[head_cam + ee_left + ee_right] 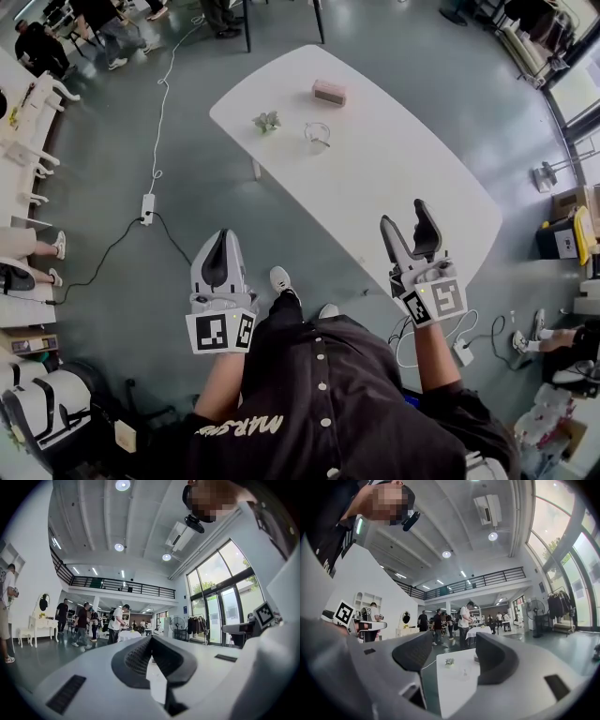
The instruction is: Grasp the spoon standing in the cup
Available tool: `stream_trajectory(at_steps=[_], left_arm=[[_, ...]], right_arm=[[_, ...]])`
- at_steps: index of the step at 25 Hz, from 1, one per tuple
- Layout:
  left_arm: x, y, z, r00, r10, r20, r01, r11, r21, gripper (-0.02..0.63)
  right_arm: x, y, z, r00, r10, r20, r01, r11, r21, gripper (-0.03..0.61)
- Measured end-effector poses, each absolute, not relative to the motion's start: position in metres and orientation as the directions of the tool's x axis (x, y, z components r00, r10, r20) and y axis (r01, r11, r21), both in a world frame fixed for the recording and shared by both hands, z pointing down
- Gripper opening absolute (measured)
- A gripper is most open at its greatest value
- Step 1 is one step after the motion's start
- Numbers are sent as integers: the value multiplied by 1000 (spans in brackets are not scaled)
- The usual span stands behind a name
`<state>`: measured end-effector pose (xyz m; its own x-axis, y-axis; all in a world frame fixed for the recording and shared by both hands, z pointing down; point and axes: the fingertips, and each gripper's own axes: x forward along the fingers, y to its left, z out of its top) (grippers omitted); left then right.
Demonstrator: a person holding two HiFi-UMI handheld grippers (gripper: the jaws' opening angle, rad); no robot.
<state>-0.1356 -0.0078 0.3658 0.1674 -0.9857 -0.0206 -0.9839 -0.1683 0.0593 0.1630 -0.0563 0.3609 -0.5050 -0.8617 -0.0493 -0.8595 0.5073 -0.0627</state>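
The spoon (321, 138) stands in a clear cup (317, 133) toward the far end of the white table (394, 169); it is too small to show more than a thin line. A small plant (267, 121) sits just left of the cup, and a pink box (329, 92) lies farther back.

The right gripper (405, 216) hangs over the table's near edge, jaws spread wide and empty. Its own view frames the cup (465, 672) between them, well apart. The left gripper (223, 234) is over the floor (141, 131) to the left, jaws pressed together on nothing.
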Motion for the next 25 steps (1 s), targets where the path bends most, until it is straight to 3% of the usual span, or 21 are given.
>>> stream_trajectory(at_steps=[16,25], left_arm=[[-193,-123,368,230,-973,-23,-970,-231,80,11],[-214,-161,378,285,-958,17,-957,-283,69,11]], right_arm=[[107,-160,362,-447,-894,-15,-894,447,-21,272],[76,-187,386,-451,-889,78,-889,455,56,268]])
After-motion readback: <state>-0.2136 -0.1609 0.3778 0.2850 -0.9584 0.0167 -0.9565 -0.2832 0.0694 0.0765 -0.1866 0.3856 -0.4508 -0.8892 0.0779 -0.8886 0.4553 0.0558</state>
